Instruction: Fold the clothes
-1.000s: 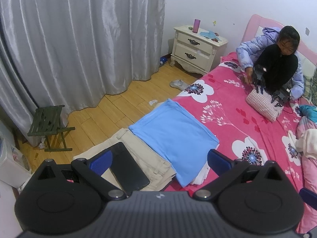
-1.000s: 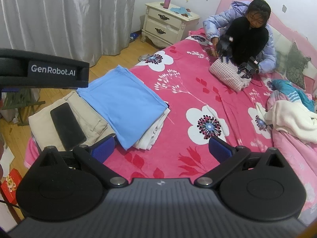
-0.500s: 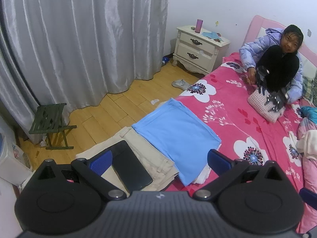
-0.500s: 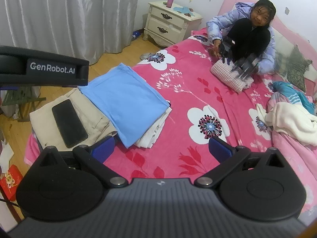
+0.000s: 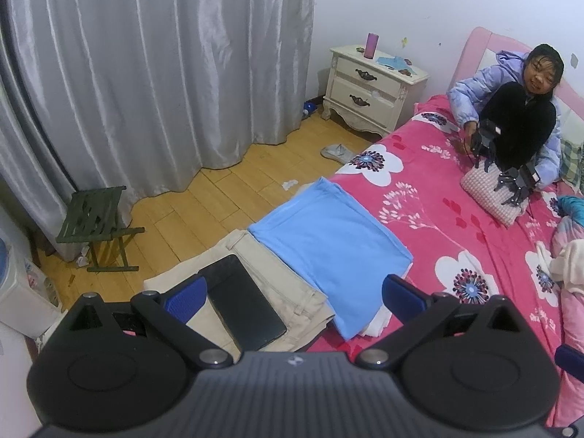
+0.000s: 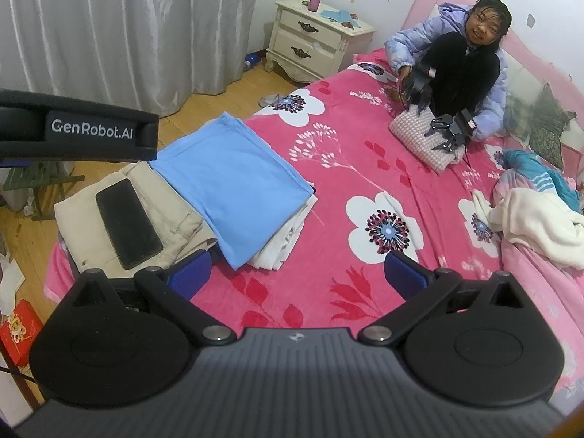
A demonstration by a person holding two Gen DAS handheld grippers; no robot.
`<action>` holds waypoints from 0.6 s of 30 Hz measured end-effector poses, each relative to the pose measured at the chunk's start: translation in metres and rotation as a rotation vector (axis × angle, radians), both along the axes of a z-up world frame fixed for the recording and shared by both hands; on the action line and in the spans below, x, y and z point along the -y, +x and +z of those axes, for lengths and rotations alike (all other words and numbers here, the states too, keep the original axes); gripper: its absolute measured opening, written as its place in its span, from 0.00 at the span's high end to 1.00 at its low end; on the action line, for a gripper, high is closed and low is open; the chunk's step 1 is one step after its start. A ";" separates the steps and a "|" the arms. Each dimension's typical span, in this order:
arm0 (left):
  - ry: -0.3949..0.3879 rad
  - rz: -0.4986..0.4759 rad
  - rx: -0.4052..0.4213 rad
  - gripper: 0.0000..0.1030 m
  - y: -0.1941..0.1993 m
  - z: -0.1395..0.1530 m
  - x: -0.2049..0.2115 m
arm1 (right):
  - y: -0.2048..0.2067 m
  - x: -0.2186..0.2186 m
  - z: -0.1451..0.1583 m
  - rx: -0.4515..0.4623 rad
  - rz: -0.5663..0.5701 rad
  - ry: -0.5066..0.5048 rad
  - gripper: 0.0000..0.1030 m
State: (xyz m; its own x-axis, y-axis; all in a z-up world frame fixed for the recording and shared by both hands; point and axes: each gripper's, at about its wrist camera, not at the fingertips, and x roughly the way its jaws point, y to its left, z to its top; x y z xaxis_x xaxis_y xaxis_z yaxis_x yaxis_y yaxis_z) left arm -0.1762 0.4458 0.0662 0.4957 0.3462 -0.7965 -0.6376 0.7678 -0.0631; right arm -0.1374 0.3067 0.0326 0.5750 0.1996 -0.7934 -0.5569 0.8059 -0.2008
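1. On the near left corner of the bed lies a stack of folded clothes: a blue garment on top, white cloth under its right edge, khaki trousers overlapping on the left.
2. Across the trousers lies a dark phone, flat and loose.
3. Judging by its drape, the blue garment is light, soft and limp; it would sag from one pinch, so the two near corners or a folded edge look like the best hold.
4. By the look of them, the trousers are heavier and stiffer at the waistband, and the phone may slide off if they are lifted.
5. At the far right edge a cream garment sits crumpled beside teal cloth, apparently not yet folded.
6. Both the left gripper and the right gripper hang above the bed with fingers spread wide, holding nothing.
7. Under everything, the plush pink floral blanket is soft and yielding, so fingers could snag it along with a garment.
8. Beyond, a person sits at the far end with another pair of grippers on a checked bundle; a nightstand, grey curtains, a green stool and a wooden floor fill the left.
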 end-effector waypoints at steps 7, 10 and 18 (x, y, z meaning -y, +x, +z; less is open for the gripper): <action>-0.002 0.000 -0.005 0.00 0.000 0.000 0.001 | 0.002 0.001 -0.001 -0.007 -0.007 -0.001 0.01; -0.002 0.001 -0.006 0.00 0.000 0.000 0.002 | 0.002 0.001 -0.002 -0.009 -0.008 -0.002 0.01; -0.006 0.005 -0.011 0.00 -0.001 -0.001 0.003 | 0.001 0.002 -0.003 -0.014 -0.011 -0.005 0.01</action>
State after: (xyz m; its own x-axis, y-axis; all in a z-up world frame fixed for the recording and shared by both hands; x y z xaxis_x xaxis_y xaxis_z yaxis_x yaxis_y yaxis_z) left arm -0.1772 0.4433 0.0647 0.4853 0.3436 -0.8040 -0.6417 0.7645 -0.0606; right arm -0.1361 0.3050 0.0299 0.5660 0.1891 -0.8024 -0.5506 0.8111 -0.1972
